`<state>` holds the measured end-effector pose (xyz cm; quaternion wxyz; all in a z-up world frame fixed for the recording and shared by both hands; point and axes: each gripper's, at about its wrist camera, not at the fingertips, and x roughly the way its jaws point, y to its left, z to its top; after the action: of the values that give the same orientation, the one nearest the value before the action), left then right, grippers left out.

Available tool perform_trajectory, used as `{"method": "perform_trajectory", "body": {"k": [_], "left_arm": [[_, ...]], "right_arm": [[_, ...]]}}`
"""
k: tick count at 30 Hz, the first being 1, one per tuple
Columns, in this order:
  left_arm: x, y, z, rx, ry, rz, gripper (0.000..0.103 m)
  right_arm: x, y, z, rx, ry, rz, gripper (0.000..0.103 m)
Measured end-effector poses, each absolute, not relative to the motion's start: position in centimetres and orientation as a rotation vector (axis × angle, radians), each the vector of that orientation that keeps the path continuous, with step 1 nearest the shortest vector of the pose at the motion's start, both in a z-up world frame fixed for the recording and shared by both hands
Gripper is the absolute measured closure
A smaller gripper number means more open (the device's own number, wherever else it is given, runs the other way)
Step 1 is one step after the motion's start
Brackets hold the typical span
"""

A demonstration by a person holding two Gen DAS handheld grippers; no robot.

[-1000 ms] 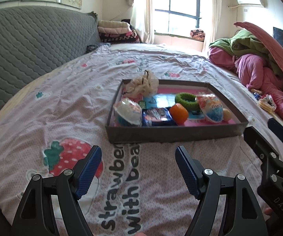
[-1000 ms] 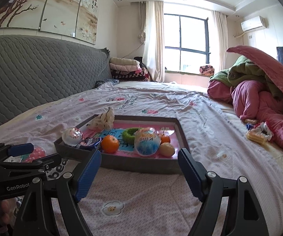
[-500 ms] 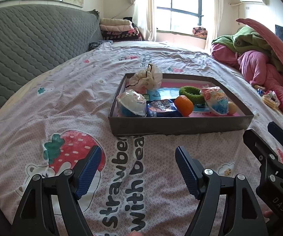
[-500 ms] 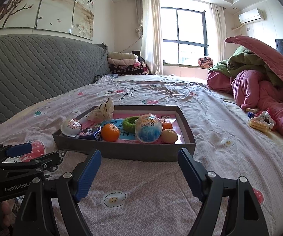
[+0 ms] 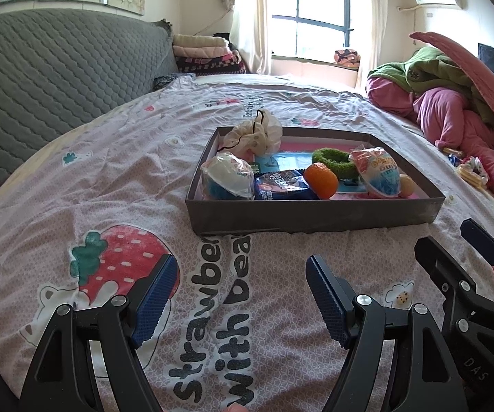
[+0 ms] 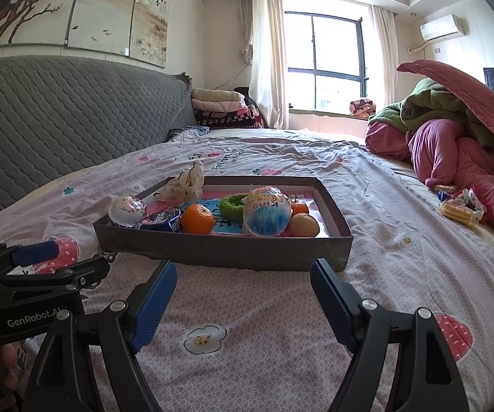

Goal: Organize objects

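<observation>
A shallow grey box (image 5: 312,214) (image 6: 226,250) lies on the bed ahead of both grippers. It holds two wrapped egg toys (image 5: 228,178) (image 6: 266,211), oranges (image 5: 320,180) (image 6: 197,218), a blue snack pack (image 5: 281,185), a green hair ring (image 5: 332,161) and a cream scrunchie (image 5: 254,135). My left gripper (image 5: 242,295) is open and empty, low over the bedsheet short of the box. My right gripper (image 6: 243,300) is open and empty, also short of the box; it shows at the right edge of the left wrist view (image 5: 466,274).
The pink strawberry bedsheet (image 5: 109,189) covers the bed. A grey quilted headboard (image 5: 51,79) is on the left. Pink and green bedding (image 6: 453,144) is heaped on the right, with snack packets (image 6: 459,206) beside it. Folded blankets (image 6: 223,110) sit at the far end.
Both grippers have drawn back and lowered a little from the box, so it looks flatter and slightly farther. Both stay open and empty. Nothing in the box has moved.
</observation>
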<state>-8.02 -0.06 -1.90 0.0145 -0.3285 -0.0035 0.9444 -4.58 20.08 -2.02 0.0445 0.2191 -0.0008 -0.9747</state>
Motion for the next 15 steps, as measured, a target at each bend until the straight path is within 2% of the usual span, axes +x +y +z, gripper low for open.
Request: {"method": "perform_trajectory", "body": {"k": [15], "left_arm": [[-8.18, 0.29, -2.48, -1.011, 0.017, 2.938, 0.025]], "right_arm": [[-4.75, 20.95, -3.09, 0.727, -0.081, -2.971, 0.023]]}}
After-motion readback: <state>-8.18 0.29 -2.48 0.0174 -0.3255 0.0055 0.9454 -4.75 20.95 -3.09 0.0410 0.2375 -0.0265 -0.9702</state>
